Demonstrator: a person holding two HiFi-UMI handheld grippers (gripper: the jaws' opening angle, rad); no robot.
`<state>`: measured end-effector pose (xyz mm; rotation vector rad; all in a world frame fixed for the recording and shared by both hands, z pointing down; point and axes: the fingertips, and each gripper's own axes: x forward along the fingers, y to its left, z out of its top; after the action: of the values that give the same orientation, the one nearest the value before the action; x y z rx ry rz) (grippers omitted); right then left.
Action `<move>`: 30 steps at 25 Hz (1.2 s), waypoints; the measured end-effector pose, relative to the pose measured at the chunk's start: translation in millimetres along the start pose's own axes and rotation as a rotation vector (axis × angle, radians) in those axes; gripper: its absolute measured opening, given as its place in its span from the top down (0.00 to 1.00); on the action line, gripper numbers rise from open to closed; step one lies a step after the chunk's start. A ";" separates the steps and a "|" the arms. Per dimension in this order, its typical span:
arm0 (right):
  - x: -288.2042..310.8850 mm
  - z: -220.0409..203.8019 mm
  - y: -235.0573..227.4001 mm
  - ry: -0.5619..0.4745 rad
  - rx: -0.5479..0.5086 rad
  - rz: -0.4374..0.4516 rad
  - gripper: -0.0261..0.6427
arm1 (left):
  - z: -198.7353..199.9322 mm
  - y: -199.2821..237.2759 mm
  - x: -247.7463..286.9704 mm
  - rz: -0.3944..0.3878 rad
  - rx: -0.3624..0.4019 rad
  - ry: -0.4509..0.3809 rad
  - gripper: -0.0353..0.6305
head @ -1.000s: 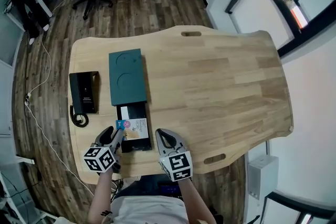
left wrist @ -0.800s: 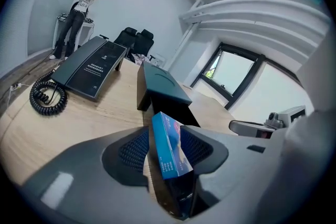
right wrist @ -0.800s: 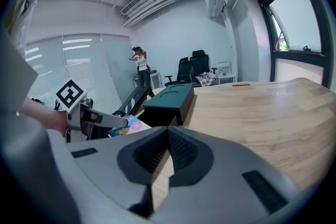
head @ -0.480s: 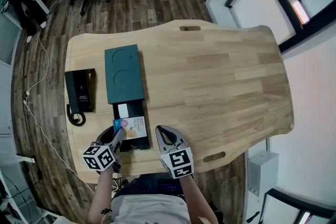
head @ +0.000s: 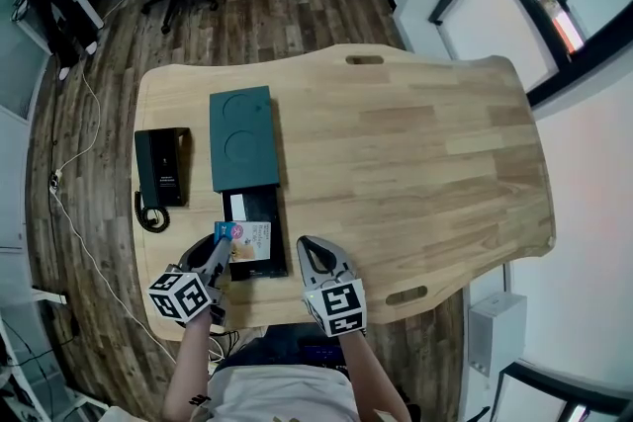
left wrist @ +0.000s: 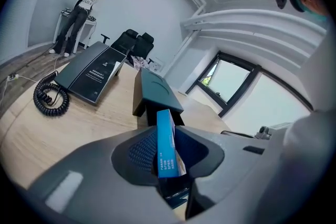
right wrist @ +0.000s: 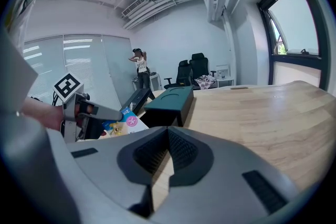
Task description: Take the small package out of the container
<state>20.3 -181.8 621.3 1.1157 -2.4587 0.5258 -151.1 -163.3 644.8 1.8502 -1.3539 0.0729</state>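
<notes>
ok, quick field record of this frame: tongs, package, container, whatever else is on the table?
container: dark green box, black drawer pulled out toward the person
package: small blue-and-white printed package, over the drawer's near end
left tongs: just been closing, now shut on the package
right tongs: shut, empty, right of the drawer
table: light wooden table; black desk phone with coiled cord, left of the box

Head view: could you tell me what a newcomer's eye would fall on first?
The blue small package stands between the jaws of the left gripper, which have just been closing on it, over the green container's open drawer at the table's near edge. The right gripper hangs shut beside it.
</notes>
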 end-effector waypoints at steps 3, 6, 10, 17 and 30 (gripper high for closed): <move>-2.2 2.9 6.1 -0.004 -0.029 0.002 0.95 | 1.8 -4.9 -3.3 -0.008 0.013 -0.003 0.79; -5.6 6.1 8.7 -0.014 -0.046 -0.001 0.95 | 3.4 -7.8 -5.0 -0.024 -0.007 -0.017 0.79; -12.0 11.4 6.2 -0.032 -0.043 -0.022 0.95 | 7.1 -13.5 -7.6 -0.058 -0.059 -0.041 0.80; -26.8 27.0 0.3 -0.086 -0.061 -0.084 0.95 | 27.1 -31.6 -15.8 -0.128 -0.128 -0.121 0.80; -48.3 72.4 8.3 -0.195 -0.070 -0.126 0.95 | 73.9 -67.2 -44.8 -0.262 -0.174 -0.238 0.80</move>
<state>29.4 -181.5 534.3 1.3380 -2.5254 0.3036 -144.6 -170.4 535.7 1.9132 -1.2177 -0.4005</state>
